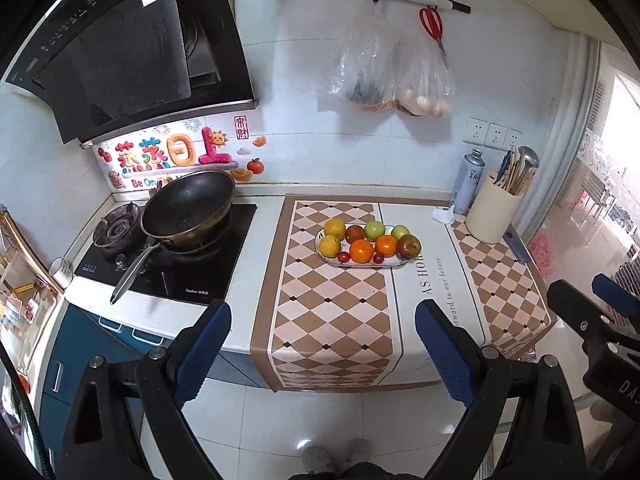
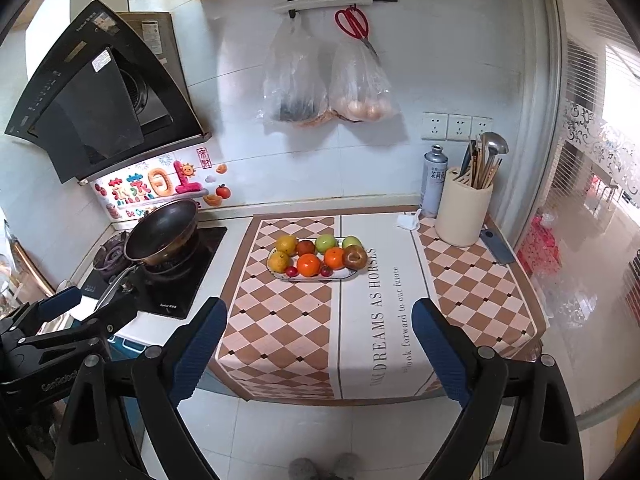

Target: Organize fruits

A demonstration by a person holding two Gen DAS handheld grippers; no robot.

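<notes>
With the fingers of my left gripper (image 1: pixel 323 354) and right gripper (image 2: pixel 319 350) apart and empty, I judged the heaped fruits (image 2: pixel 316 257) on the plate (image 2: pixel 344 275) could roll across the surface (image 2: pixel 360 340) if nudged.

A black wok (image 1: pixel 188 208) sits on the stove (image 1: pixel 168 256); red scissors (image 1: pixel 432 24) hang above.

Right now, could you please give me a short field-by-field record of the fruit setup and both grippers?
fruit: about ten pieces, yellow, orange, green and red, piled together
container: white plate on the checkered mat
left gripper: open, empty, held back from the counter
right gripper: open, empty, held back from the counter
stove side: wok on the burner, left of the mat
right side: utensil holder, spray can
</notes>
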